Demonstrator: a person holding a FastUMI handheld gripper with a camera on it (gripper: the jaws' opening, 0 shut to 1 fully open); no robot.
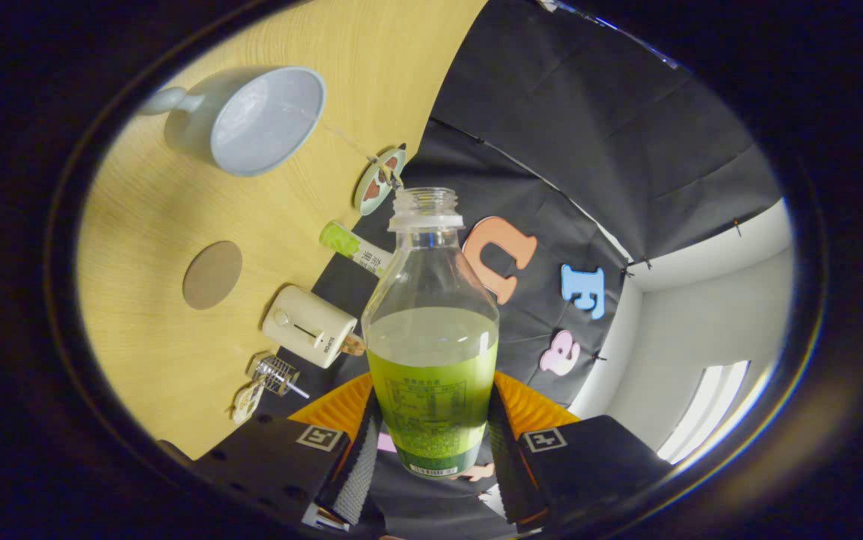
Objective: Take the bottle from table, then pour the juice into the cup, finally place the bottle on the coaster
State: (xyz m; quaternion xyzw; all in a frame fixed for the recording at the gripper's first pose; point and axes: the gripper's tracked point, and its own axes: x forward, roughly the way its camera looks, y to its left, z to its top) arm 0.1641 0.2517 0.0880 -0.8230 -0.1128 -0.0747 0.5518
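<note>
Gripper [431,442] clamps the open bottle [431,330] between both fingers, tilted over the table [139,225]; pouring looks next, needing its mouth carried left to the cup [266,120].

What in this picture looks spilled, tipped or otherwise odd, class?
No spill is visible. The bottle, uncapped and part full of juice, sits gripped between the claw fingers. The cup looks empty, and the coaster is bare.

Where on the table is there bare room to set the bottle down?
The gripper is shut on the bottle. The table is bare between cup and coaster. It is crowded near the white canister, tube and wire piece.
</note>
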